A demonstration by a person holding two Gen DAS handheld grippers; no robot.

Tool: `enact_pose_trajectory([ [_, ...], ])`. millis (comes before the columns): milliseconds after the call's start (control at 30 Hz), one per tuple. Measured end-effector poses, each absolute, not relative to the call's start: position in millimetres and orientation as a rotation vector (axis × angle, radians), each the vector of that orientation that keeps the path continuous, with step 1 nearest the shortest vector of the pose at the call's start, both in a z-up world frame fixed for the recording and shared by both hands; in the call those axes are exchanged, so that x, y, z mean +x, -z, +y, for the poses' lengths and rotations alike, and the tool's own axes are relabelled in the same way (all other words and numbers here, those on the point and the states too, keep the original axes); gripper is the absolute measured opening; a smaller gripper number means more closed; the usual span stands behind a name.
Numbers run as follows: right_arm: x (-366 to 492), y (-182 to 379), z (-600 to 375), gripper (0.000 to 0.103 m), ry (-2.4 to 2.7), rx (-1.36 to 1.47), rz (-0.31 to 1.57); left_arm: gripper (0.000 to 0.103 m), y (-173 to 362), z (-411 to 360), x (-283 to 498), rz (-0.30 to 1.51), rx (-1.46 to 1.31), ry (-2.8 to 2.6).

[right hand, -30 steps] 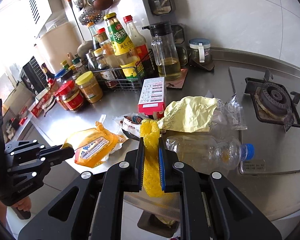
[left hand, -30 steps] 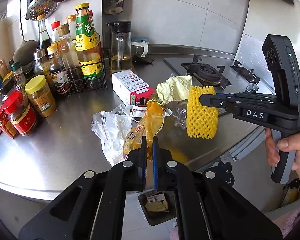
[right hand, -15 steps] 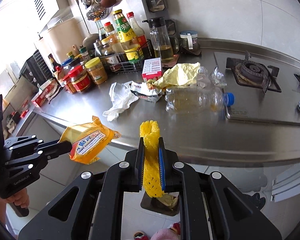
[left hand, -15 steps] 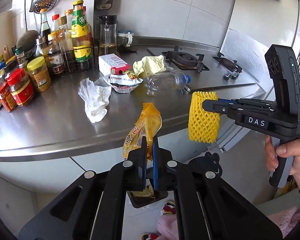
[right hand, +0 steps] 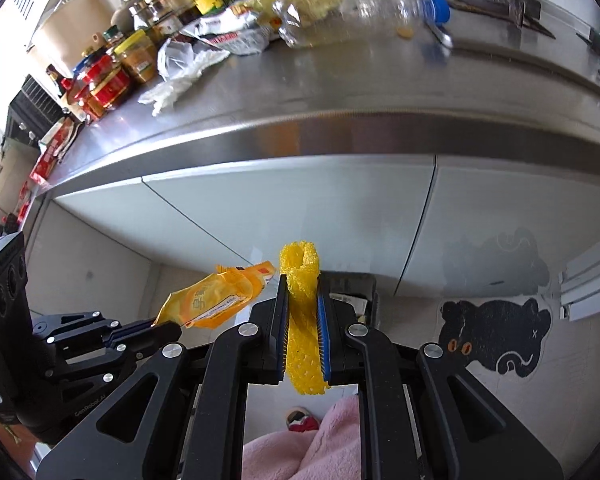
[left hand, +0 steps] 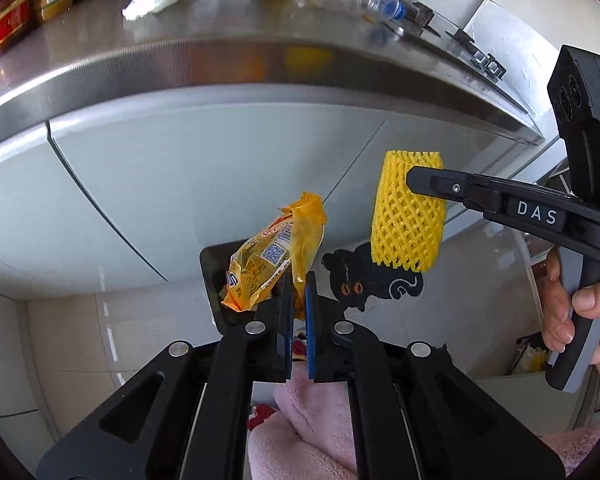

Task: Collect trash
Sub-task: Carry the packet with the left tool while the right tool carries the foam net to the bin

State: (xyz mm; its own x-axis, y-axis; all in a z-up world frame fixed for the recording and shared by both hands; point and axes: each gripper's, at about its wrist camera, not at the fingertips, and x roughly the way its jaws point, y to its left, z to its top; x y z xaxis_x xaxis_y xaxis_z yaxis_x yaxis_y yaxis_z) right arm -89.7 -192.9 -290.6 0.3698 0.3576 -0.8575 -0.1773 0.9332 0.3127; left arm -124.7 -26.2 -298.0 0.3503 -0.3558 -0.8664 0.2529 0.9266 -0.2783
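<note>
Left wrist: two tongs, left tongs (left hand: 298, 280) gripping one wrapper (left hand: 276, 256), right tongs (left hand: 410, 176) one net (left hand: 408, 216).

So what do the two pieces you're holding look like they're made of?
Yellow net sleeve in the right tool: soft foam mesh, matte, with open diamond lattice, probably fruit packing. Orange snack wrapper in the left tool: thin glossy plastic film, crinkled, printed, crimped end.

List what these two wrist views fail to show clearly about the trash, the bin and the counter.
- Bin: in both views the orange wrapper, the yellow foam net and the gripper fingers cover most of it; its contents are unreadable.
- Clear bottle: blurred in both views.
- Jars: cut by the left wrist view's top edge; labels unreadable.
- Hand: cut by the right edge.
</note>
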Motion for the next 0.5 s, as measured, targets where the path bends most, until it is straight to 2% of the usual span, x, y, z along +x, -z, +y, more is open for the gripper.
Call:
enact_pose_trajectory([
  [500,-38,459,-171,0.014,-0.241,0.302,1.37,0.003,465,-28,-69,1.367,-0.195,0.312],
])
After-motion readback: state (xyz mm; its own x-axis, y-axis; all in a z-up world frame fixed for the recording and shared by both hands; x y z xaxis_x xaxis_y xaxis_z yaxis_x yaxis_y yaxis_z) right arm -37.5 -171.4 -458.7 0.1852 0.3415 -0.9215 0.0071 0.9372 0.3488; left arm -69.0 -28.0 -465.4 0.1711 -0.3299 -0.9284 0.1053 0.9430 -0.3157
